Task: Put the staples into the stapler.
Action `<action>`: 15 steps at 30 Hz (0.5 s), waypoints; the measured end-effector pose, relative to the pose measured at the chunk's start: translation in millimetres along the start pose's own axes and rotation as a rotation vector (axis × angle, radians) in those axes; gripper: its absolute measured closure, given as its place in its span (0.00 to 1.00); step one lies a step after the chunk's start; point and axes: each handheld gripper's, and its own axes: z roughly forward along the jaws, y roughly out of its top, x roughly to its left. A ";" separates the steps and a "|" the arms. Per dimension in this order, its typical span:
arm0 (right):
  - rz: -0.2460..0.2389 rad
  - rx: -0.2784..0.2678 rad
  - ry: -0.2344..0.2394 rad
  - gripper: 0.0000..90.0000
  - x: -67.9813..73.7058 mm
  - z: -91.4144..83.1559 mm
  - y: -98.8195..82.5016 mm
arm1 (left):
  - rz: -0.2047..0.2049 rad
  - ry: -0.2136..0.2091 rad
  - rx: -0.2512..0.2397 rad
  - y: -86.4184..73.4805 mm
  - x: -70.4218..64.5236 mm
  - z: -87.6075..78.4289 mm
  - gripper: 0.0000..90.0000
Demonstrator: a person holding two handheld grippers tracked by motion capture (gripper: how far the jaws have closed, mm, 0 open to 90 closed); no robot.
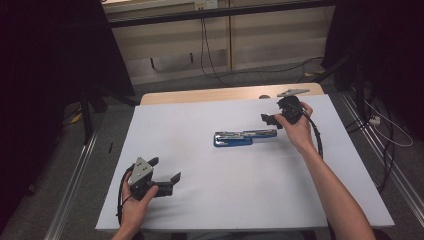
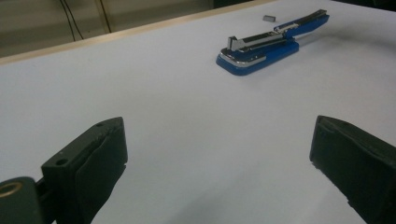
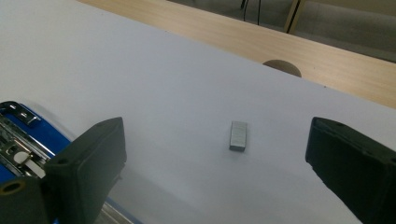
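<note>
Lying open mid-surface (image 1: 200, 170), the blue stapler (image 1: 240, 138) is seen from above; a small block of staples (image 3: 238, 136) is revealed between the released right claw (image 1: 270, 120). The left claw (image 1: 165, 175), held low, gapes empty.

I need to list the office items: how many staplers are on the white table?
1. The blue stapler lies opened flat near the middle of the white table, between both grippers.

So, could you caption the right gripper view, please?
Open right gripper above a small staple strip beside the opened blue stapler.
</note>
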 end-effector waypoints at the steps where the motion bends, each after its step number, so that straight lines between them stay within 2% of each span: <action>1: 0.003 0.005 0.004 0.06 -2.0 1.9 -0.5 | 0.000 0.006 -0.002 0.3 0.3 0.2 0.05; 2: 0.020 0.044 0.002 0.10 -5.4 6.5 -0.3 | 0.005 0.019 0.004 -0.3 0.7 1.0 0.05; 5: 0.018 0.053 0.012 0.11 -6.7 8.9 1.4 | 0.008 0.056 0.020 -1.3 4.4 3.9 0.05; 6: 0.013 0.056 0.015 0.12 -7.2 11.3 3.6 | -0.011 0.061 0.010 -1.5 5.2 4.2 0.05; 9: 0.005 0.067 0.023 0.15 -8.4 15.2 4.6 | -0.029 0.058 -0.006 -1.3 5.3 3.2 0.05; 11: 0.006 0.080 0.026 0.15 -9.2 17.0 4.2 | -0.023 0.051 -0.005 -1.1 4.1 1.8 0.05; 13: 0.032 0.114 0.038 0.19 -10.1 22.0 5.3 | -0.014 0.045 -0.003 -0.9 2.6 0.8 0.05; 15: 0.023 0.119 0.032 0.20 -9.4 23.3 6.7 | -0.018 0.043 -0.008 -1.3 1.3 0.5 0.05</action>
